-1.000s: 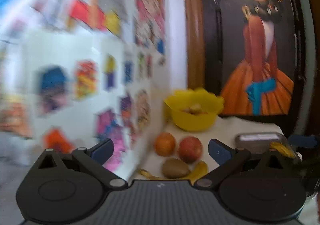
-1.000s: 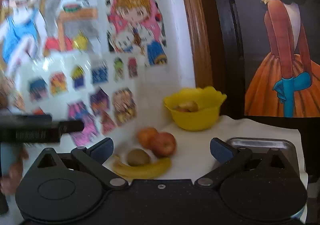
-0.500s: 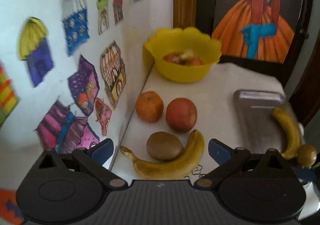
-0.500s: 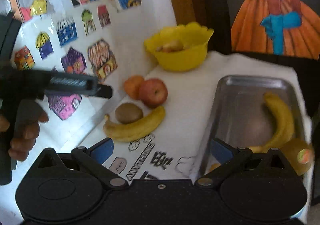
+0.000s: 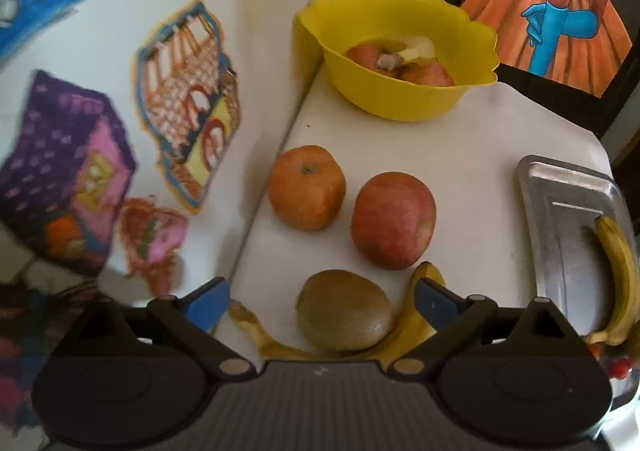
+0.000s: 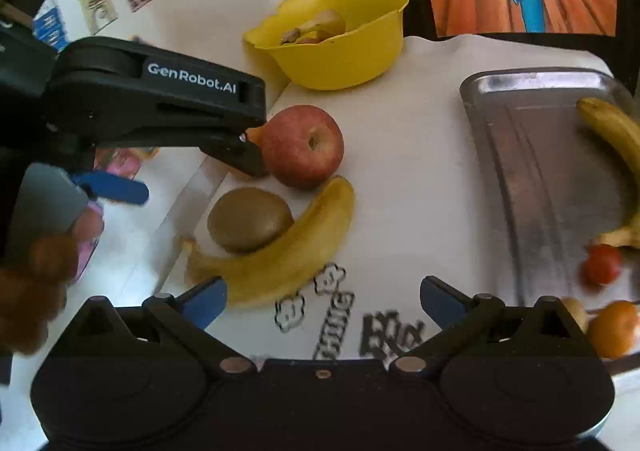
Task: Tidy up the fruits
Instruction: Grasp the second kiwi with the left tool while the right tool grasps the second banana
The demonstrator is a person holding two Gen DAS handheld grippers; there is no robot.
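Observation:
On the white table lie an orange (image 5: 306, 187), a red apple (image 5: 393, 219) (image 6: 303, 145), a kiwi (image 5: 344, 309) (image 6: 249, 219) and a banana (image 6: 280, 253) (image 5: 404, 327) curled around the kiwi. My left gripper (image 5: 320, 301) is open, low over the kiwi, its fingers on either side. It shows in the right wrist view (image 6: 160, 107) beside the apple, hiding the orange. My right gripper (image 6: 322, 295) is open and empty above the table's front. A yellow bowl (image 5: 404, 99) (image 6: 340, 59) at the back holds fruit.
A metal tray (image 6: 532, 155) (image 5: 560, 219) at the right holds a banana (image 6: 616, 139), with a small red fruit (image 6: 602, 263) and a small orange fruit (image 6: 612, 327) near its front. A wall with colourful stickers (image 5: 188, 99) borders the table's left edge.
Both grippers have moved down and forward toward the table. The left gripper has closed in on the kiwi and banana. Both stay open.

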